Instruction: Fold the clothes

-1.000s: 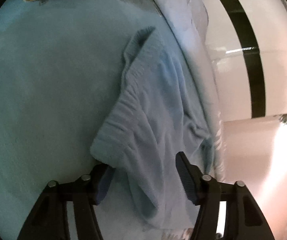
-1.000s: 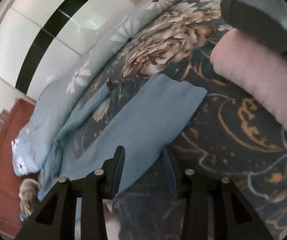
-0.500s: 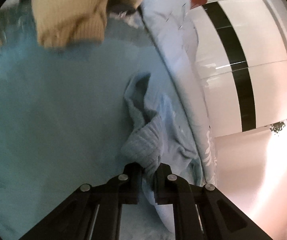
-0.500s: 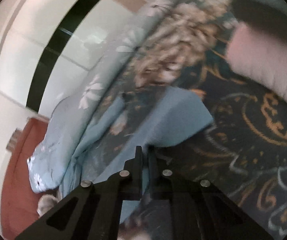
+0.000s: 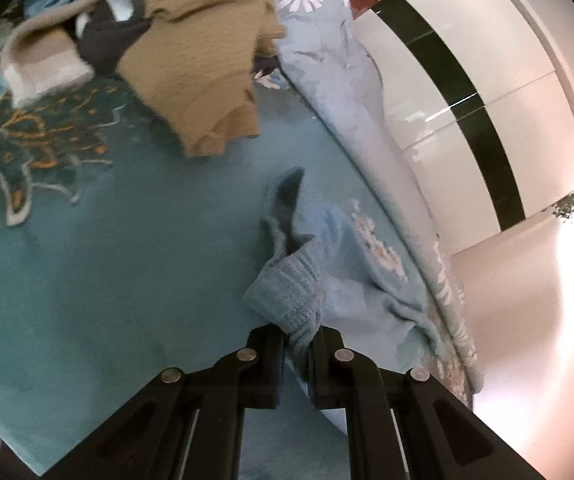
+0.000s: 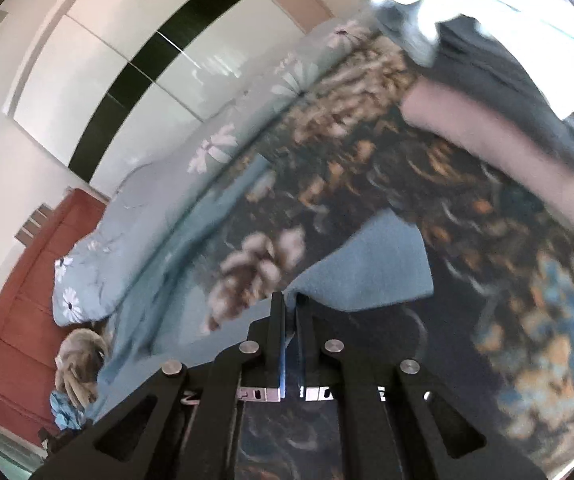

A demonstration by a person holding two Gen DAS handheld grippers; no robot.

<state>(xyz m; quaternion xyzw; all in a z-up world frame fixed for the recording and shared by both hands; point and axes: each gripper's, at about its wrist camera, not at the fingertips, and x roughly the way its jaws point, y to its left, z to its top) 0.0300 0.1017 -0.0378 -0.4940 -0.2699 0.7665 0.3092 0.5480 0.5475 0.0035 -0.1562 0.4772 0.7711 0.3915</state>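
Observation:
A light blue knit garment (image 5: 339, 280) lies bunched on the teal bedspread (image 5: 87, 280) near the bed's right edge. My left gripper (image 5: 297, 340) is shut on its ribbed cuff (image 5: 287, 296) and holds it raised. In the right wrist view the same light blue garment (image 6: 371, 268) stretches over the dark floral bedspread (image 6: 467, 240). My right gripper (image 6: 290, 304) is shut on its edge, with the cloth pinched between the jaws.
A pile of clothes lies at the far end: a mustard sweater (image 5: 203, 68), a beige piece (image 5: 43, 60). A pink garment (image 6: 499, 148) and dark clothes (image 6: 499, 72) lie at the right. A pale floral quilt (image 5: 339, 60) runs along the bed edge by the white wardrobe (image 5: 487, 80).
Both grippers were open a second ago and have closed on the light blue garment. Both have since lifted and pulled back, so more of the bed and clothes pile shows.

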